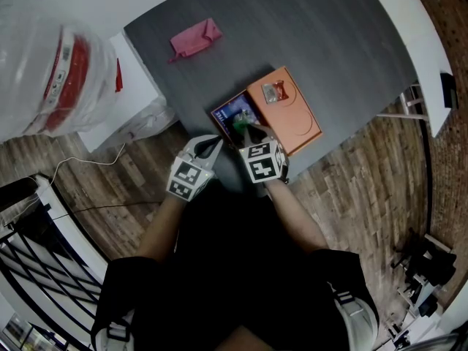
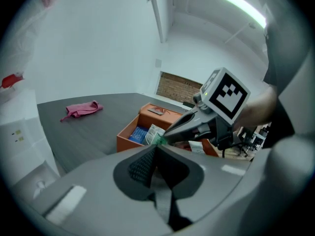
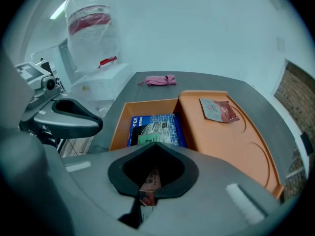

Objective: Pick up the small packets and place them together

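Note:
An open orange box (image 1: 219, 108) stands near the front edge of a dark table, its lid (image 1: 300, 123) lying flat beside it. Blue and white small packets (image 3: 153, 127) fill the box. One reddish packet (image 3: 219, 109) lies on the lid (image 3: 236, 141). My right gripper (image 1: 252, 129) hangs just above the box and is shut on a small reddish-brown packet (image 3: 149, 182), which shows between its jaws. My left gripper (image 1: 215, 145) is shut and empty, hovering left of the box; in the left gripper view it (image 2: 156, 150) points at the box (image 2: 127, 136) and the right gripper (image 2: 165, 135).
A pink cloth (image 1: 194, 39) lies at the table's far left side. A clear plastic-wrapped bundle with red inside (image 1: 62, 72) rests on a white stand left of the table. Wooden floor and a cable (image 1: 80, 163) lie below the table's edge.

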`<action>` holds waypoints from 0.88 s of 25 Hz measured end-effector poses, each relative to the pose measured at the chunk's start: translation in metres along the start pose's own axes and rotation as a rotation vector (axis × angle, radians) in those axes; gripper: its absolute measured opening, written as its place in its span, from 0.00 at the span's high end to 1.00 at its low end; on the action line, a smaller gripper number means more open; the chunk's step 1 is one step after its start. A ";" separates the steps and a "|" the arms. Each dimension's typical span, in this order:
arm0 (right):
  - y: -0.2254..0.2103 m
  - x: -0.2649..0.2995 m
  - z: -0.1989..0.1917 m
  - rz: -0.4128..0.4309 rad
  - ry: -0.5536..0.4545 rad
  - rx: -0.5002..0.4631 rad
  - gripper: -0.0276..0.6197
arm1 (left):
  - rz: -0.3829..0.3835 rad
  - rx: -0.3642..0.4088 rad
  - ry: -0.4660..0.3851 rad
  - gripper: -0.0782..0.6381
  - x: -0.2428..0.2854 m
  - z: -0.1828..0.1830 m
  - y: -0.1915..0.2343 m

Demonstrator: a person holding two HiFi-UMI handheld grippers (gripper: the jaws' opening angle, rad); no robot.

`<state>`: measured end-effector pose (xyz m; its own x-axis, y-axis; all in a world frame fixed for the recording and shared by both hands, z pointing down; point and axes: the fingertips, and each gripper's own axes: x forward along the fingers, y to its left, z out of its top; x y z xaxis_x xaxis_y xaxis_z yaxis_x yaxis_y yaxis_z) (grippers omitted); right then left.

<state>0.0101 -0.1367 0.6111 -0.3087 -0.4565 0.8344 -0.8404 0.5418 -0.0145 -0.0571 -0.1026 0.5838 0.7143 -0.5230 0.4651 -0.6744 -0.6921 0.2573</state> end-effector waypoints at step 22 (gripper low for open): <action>-0.026 -0.055 0.056 -0.022 -0.219 0.041 0.95 | 0.002 0.041 -0.021 0.89 0.007 0.018 -0.002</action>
<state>0.0242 -0.1649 0.5344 -0.3753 -0.6127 0.6955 -0.8641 0.5028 -0.0233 -0.0474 -0.1145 0.5712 0.7171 -0.5341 0.4477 -0.6676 -0.7109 0.2212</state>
